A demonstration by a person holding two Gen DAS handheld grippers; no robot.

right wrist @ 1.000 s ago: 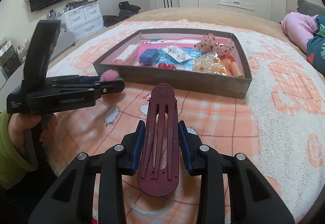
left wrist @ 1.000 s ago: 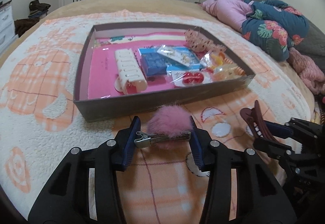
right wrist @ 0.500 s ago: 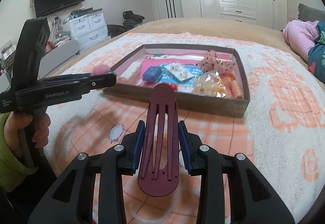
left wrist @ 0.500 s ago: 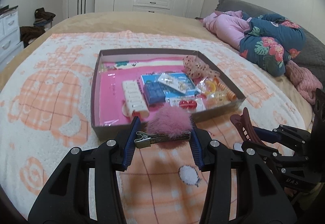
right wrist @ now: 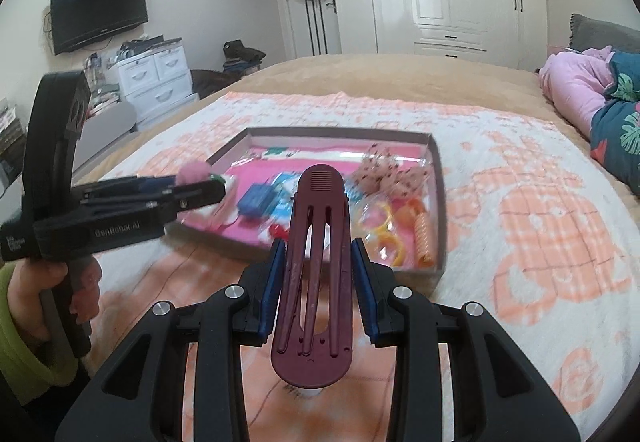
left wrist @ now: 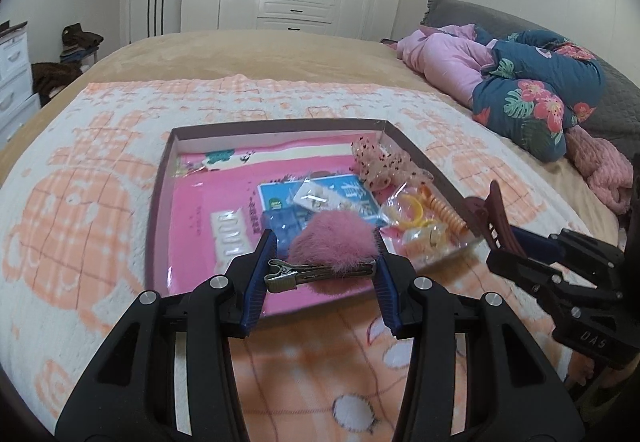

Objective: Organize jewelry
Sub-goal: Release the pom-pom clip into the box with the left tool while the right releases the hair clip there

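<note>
Pink pompom clip (left wrist: 334,242) clamped crosswise in your left gripper (left wrist: 322,274), held over near edge of shallow box (left wrist: 160,201). Maroon hair clip (right wrist: 316,262) pinched lengthwise in your right gripper (right wrist: 318,296), poised at box's near wall, right of pompom. Neither piece dropped yet. Already lying in box: blue case (right wrist: 256,197), dotted bow (left wrist: 380,165), yellow rings (left wrist: 412,207), orange coil tie (left wrist: 442,211). Box sits mid-blanket (left wrist: 80,226) on bed. Left to do, by look of it: release both clips inside.
</note>
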